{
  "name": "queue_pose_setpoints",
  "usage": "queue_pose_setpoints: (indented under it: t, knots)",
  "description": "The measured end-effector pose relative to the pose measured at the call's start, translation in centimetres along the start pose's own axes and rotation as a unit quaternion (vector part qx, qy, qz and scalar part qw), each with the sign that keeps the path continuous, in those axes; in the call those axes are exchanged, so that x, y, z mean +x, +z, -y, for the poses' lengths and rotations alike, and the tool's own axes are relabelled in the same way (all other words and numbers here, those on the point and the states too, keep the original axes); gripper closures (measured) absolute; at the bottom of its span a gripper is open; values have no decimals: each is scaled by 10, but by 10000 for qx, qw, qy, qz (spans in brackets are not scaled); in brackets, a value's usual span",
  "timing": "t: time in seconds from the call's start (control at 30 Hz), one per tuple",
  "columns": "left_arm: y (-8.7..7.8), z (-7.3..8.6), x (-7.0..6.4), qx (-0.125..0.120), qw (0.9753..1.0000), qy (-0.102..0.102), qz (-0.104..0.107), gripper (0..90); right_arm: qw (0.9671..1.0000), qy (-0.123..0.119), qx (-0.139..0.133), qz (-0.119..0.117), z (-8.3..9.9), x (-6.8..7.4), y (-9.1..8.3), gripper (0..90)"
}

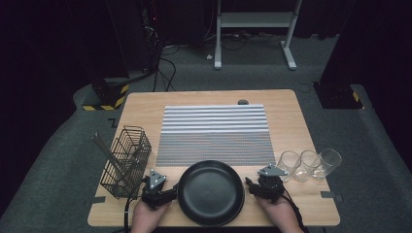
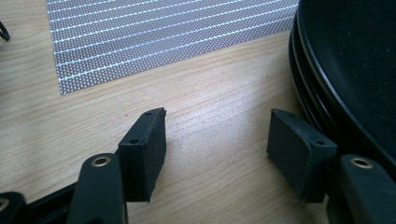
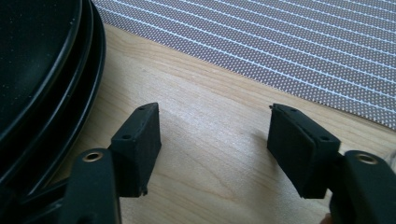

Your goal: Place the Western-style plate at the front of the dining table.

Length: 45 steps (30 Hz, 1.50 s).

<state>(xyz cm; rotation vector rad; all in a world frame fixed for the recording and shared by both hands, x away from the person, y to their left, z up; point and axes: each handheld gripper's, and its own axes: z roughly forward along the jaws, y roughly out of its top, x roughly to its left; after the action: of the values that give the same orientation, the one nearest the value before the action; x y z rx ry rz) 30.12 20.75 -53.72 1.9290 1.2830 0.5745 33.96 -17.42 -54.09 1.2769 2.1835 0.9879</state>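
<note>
A stack of black plates sits at the front middle of the wooden table. My left gripper rests on the table just left of the stack, and my right gripper rests just right of it. In the left gripper view the left gripper stands open over bare wood, with the plates beside its right jaw. In the right gripper view the right gripper is open too, with the plates to the left of its jaws. Neither gripper holds anything.
A striped grey placemat covers the table's middle. A black wire basket with long utensils stands at the left. Three clear glasses line up at the right. A white desk frame stands beyond the table.
</note>
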Motion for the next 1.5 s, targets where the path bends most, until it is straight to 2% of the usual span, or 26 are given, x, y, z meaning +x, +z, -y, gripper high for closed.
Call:
queue_pose_setpoints:
  t: [0.13,0.3,0.47,0.57,0.7,0.8,0.9,1.2,1.5]
  knots:
    - [0,0,2,-23,10000,-77,53,379,10000,-16,-4,-9,0,-1,0,361]
    - [-1,0,3,-11,10000,-88,15,390,10000,-15,-5,-11,0,-1,0,361]
    - [-3,0,6,14,9997,-242,104,369,10000,-28,-8,-35,0,-2,0,361]
    - [-7,-3,8,-36,9993,-315,200,348,10000,-45,-10,-52,0,-2,0,360]
    - [-11,-5,6,-148,9992,-295,224,337,10000,-49,-9,-56,0,-2,0,360]
    - [-13,-6,3,-141,9998,-170,32,324,10000,-55,-8,-61,0,-2,0,360]
    - [-15,-7,3,-167,9997,-167,-5,313,10000,-58,-8,-64,0,-2,0,359]
    - [-21,-8,4,-380,9991,-208,-2,404,10000,-59,-8,-67,0,-2,0,359]
    - [-29,-12,5,-597,9972,-369,274,444,10000,-68,-5,-63,0,-2,0,358]
